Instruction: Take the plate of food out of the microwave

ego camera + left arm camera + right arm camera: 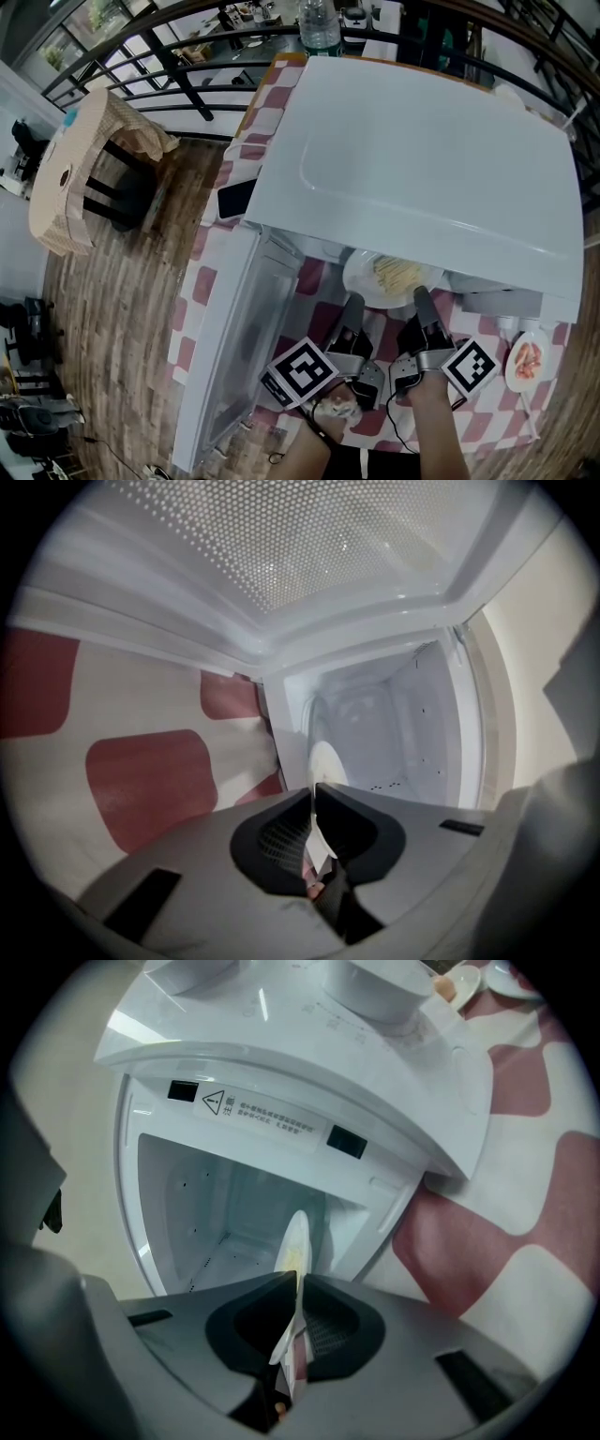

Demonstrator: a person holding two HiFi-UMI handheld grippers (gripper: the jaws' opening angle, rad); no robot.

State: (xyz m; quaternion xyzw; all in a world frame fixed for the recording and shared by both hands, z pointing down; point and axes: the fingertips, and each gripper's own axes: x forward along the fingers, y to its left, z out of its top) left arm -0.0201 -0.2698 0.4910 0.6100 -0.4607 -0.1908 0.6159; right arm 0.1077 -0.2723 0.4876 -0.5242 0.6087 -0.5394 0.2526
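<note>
Withdrawal of the plate of food (392, 275) from the microwave (422, 159). The plate lies at the cavity mouth, partly under the top casing, with the door (234, 347) swung open at the left. The left hand-held gripper (353, 307) and the right hand-held gripper (423, 302) are each clenched on the plate's near rim, which shows edge-on between the pads in both gripper views. A sound pull probably draws both grips back together, level, over the checked counter (202, 281), lifting only enough to clear the sill so the food does not slide.
</note>
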